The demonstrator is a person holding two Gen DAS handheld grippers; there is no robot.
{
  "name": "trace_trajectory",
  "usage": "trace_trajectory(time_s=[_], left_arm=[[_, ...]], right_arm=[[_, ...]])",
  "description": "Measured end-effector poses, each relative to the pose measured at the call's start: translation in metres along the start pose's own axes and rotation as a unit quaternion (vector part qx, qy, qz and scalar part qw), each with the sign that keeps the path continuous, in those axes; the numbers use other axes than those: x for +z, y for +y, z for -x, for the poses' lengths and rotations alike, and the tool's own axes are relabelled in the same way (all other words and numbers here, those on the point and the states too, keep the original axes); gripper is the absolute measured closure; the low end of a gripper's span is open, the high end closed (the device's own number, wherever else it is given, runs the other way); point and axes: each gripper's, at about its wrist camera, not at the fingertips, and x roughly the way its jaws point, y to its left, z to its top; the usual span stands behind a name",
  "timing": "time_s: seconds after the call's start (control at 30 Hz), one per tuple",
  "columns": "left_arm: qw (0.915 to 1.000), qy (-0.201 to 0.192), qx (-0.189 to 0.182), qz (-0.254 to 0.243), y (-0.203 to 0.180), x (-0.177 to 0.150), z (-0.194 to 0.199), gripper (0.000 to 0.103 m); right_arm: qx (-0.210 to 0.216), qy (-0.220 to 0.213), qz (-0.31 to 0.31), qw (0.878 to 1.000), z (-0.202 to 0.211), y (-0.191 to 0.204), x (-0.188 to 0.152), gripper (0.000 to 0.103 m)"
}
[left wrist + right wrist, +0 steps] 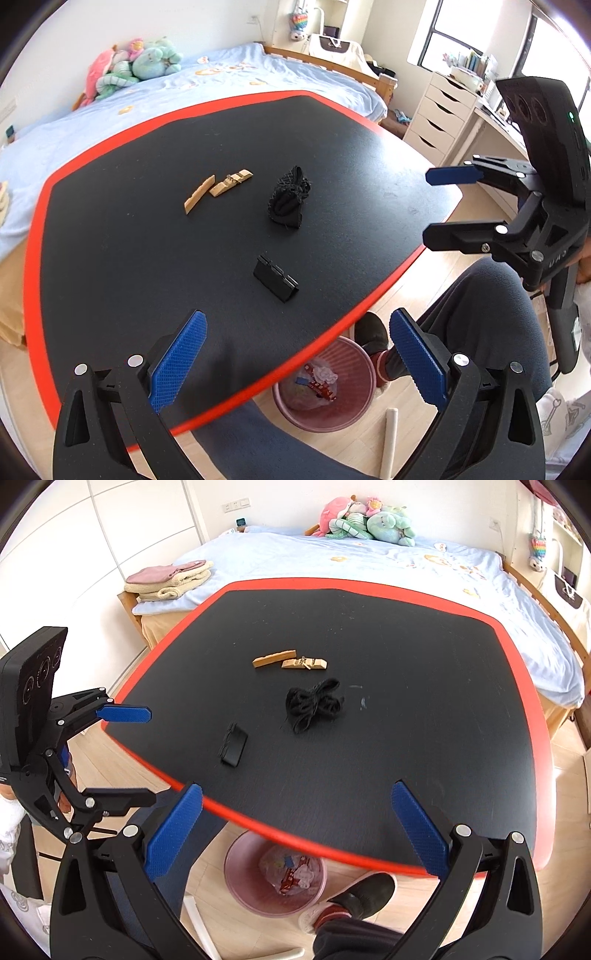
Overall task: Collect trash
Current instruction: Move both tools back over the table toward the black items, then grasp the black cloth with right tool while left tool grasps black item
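Tongs both spread wide & empty: left tongs (297,360), right tongs (297,832), above table (406,635).

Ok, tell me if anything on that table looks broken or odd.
The wooden clothespin lies split in two near the table's middle: one bare half, the other keeping the spring. Beside it sits a tangled black cord.

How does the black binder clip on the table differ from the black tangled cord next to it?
The binder clip is a rigid folded shape with straight edges; the tangled cord is a soft, loose heap with no fixed form. The binder clip lies nearer the table's front edge; the tangled cord lies nearer the middle. Both are black and untouched.
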Motion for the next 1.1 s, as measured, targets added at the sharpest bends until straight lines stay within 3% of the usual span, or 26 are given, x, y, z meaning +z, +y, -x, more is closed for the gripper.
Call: trace_trajectory(time_s=[0.57, 0.93, 1.0, 1.1], left_arm=[[0.9916, 0.020, -0.068, -0.108, 0.017, 0.024, -0.056, 0.008], [0.9841, -0.004, -0.090, -0.153, 0.019, 0.026, -0.064, 0.008], [0.9841, -0.002, -0.091, -0.152, 0.019, 0.025, -0.066, 0.023], [0.9839, 0.007, -0.088, -0.155, 0.017, 0.024, -0.070, 0.042]], right_arm=[[0.014, 0.051, 0.029, 0.998, -0.089, -0.020, 0.046, 0.003], [0.029, 0.052, 0.058, 0.997, -0.122, -0.021, 0.059, 0.003], [0.030, 0.051, 0.061, 0.996, -0.124, -0.021, 0.060, 0.004], [0.030, 0.051, 0.065, 0.996, -0.127, -0.020, 0.061, 0.018]])
